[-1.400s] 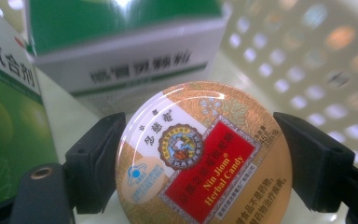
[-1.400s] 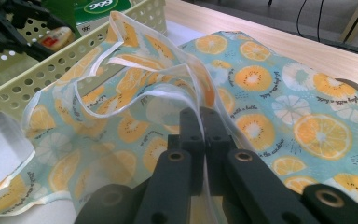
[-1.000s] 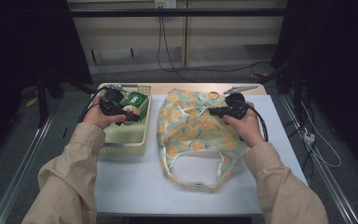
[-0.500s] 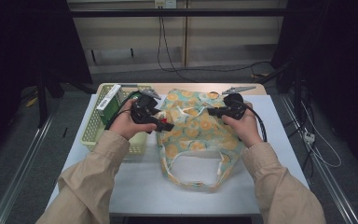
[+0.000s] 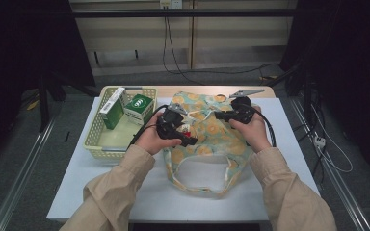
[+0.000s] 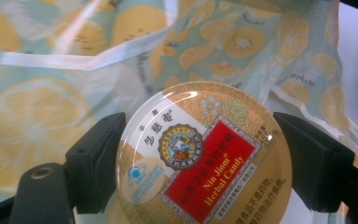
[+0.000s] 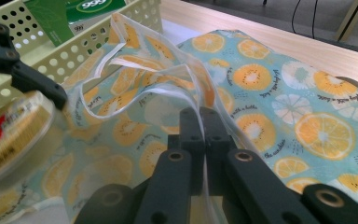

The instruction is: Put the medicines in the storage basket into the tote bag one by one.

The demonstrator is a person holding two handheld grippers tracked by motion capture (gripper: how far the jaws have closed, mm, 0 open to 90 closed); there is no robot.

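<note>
The left hand-held gripper (image 6: 200,154), pinching a candy tin (image 6: 204,158), has moved from the basket (image 5: 107,142) to the bag (image 5: 207,139), whose rim the right hand-held gripper (image 7: 204,122) pinches open for loading.

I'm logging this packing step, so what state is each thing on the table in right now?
Candy tin: lid on, clamped between the left gripper's jaws, above the bag.
Fruit-print bag: lying flat, its mouth edge pinched and lifted by the right gripper.
Basket: upright, holding two green boxes, both closed.
</note>
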